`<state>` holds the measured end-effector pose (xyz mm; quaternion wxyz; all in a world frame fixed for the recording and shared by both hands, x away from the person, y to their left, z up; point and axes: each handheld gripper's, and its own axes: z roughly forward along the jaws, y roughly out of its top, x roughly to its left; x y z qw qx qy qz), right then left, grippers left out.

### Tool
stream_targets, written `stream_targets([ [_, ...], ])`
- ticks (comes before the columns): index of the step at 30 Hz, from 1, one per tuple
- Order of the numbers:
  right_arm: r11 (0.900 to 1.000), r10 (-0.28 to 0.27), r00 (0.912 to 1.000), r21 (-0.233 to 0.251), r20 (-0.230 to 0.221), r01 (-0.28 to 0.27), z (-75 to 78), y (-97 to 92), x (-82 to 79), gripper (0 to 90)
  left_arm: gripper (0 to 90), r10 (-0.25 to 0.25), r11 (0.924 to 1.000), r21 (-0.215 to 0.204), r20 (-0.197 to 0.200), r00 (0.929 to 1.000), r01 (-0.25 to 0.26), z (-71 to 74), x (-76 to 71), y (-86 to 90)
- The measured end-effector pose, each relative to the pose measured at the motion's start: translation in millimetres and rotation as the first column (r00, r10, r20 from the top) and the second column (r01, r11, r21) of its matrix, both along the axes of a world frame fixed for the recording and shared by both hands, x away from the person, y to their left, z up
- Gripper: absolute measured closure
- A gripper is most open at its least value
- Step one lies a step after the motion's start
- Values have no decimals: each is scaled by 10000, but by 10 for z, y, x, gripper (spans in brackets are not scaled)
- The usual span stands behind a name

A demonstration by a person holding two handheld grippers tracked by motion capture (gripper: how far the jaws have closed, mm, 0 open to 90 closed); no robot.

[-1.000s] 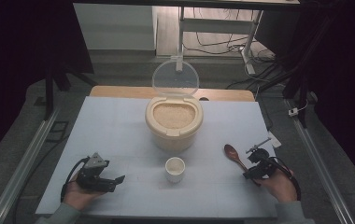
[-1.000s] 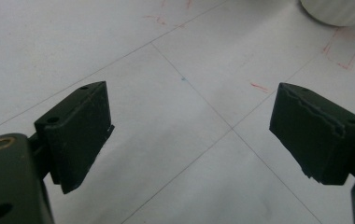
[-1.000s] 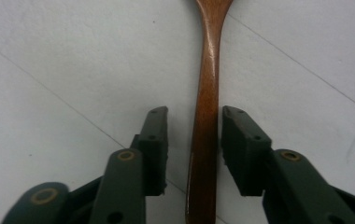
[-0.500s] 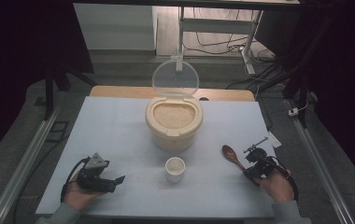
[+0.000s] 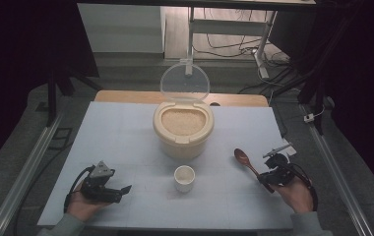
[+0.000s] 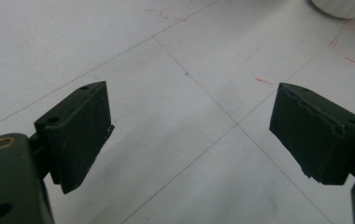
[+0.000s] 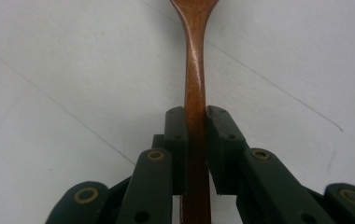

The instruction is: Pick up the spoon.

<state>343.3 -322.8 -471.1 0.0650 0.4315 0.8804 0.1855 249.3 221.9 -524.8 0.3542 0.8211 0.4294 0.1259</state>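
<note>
Right gripper view — right gripper [image 7: 195, 122] clamps wooden spoon [image 7: 195, 70].

Table [image 5: 126, 142] w/ pale blue-white top, faint grid lines & a few red marks; wooden edge shows at far side. Directly on it: cream rice container [image 5: 183, 132], lid up, at centre-back; small white cup [image 5: 184, 178] just in front of it, apart.

Wooden spoon [image 5: 245, 161] slightly nearer the rice container [image 5: 183, 129].
</note>
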Motion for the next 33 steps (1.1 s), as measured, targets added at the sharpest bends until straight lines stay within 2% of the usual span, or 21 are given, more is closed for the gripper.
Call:
stream_targets([
  [5,9965,443,9976,690,527,-479,162,35,-65,791,125,-1,10000,-15,-3,10000,1,0,3,1],
  [9,9916,848,9933,911,780,-918,233,81,-101,790,125,6,10000,-14,-1,10000,-6,2,5,2],
  [12,9790,1408,9847,1340,1026,-1539,306,157,-143,790,125,-7,10000,15,-14,10000,7,-1,10,2],
  [17,9610,1995,9725,1702,1199,-2181,385,261,-199,790,124,-25,10000,15,-13,10000,25,-1,8,-1],
  [21,9516,2310,9647,1769,1268,-2511,431,318,-245,790,124,-24,10000,14,-20,10000,24,-3,11,-2],
  [28,9276,2956,9457,1958,1354,-3180,433,446,-284,790,125,-34,10000,11,-16,10000,34,-2,10,-3],
  [29,9276,2956,9457,1958,1354,-3180,433,446,-284,790,125,-36,10000,11,-18,10000,36,-3,10,-3],
  [30,9173,3209,9373,2017,1362,-3434,433,499,-300,790,124,-40,10000,12,-19,10000,40,-3,11,-2],
  [33,9049,3537,9248,1991,1404,-3763,434,593,-311,790,125,-42,10000,-6,-34,10000,42,-5,13,-3],
])
